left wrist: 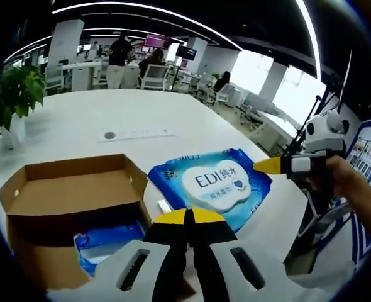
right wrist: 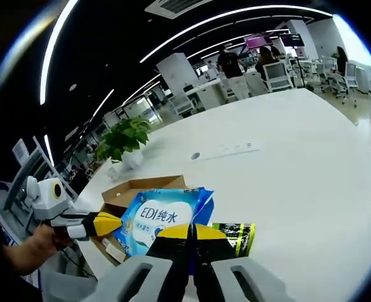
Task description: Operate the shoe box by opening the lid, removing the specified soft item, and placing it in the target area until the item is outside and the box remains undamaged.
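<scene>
Left hand-held gripper [left wrist: 188, 217] has its yellow-tipped jaws pressed together, holding nothing, poised above the open cardboard shoe box [left wrist: 72, 201], where a blue pack [left wrist: 107, 242] lies inside. Right hand-held gripper [right wrist: 190, 233] has its jaws closed on the near edge of the blue wipes pack [right wrist: 157, 220], which lies outside the box on the white surface [right wrist: 286, 157]. Behind stands a potted plant [right wrist: 126, 141].

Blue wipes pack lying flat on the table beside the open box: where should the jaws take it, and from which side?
Probably by a thin sealed end edge of the blue wipes pack, coming in low along the white table. It lies flat, label up, so its broad face offers nothing to pinch. In the left gripper view, the edge away from the cardboard box looks free.
</scene>
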{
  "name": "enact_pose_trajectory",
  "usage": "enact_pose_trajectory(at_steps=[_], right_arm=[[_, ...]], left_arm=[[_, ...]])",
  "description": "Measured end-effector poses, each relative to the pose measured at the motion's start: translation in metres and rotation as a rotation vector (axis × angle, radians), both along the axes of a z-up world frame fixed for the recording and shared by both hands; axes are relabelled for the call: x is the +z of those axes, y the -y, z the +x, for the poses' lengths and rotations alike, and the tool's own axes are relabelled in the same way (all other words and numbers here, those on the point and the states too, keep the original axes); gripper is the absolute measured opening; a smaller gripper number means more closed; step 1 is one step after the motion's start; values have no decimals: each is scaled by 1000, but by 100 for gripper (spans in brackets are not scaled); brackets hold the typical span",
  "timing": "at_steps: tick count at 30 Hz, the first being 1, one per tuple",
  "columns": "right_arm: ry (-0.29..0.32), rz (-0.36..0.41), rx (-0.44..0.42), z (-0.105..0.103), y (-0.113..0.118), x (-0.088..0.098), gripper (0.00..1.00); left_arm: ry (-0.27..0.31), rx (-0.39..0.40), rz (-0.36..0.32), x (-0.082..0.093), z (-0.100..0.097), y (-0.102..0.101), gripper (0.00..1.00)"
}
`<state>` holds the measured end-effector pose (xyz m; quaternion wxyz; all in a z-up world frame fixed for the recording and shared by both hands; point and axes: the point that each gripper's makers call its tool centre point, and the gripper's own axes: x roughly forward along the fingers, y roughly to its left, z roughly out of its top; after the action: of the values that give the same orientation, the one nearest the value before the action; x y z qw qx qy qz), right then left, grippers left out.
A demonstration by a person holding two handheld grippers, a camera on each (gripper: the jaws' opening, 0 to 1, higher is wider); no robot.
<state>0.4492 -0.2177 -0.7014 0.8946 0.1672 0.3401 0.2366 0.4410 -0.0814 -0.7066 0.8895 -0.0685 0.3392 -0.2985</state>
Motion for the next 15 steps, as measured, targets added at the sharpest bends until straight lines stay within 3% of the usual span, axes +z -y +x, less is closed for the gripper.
enact_pose_trajectory(at_steps=[15], right_arm=[[-57,-26,-20,4,19,-36,0]], left_arm=[[-50,-86,78,-35,4,21,0]])
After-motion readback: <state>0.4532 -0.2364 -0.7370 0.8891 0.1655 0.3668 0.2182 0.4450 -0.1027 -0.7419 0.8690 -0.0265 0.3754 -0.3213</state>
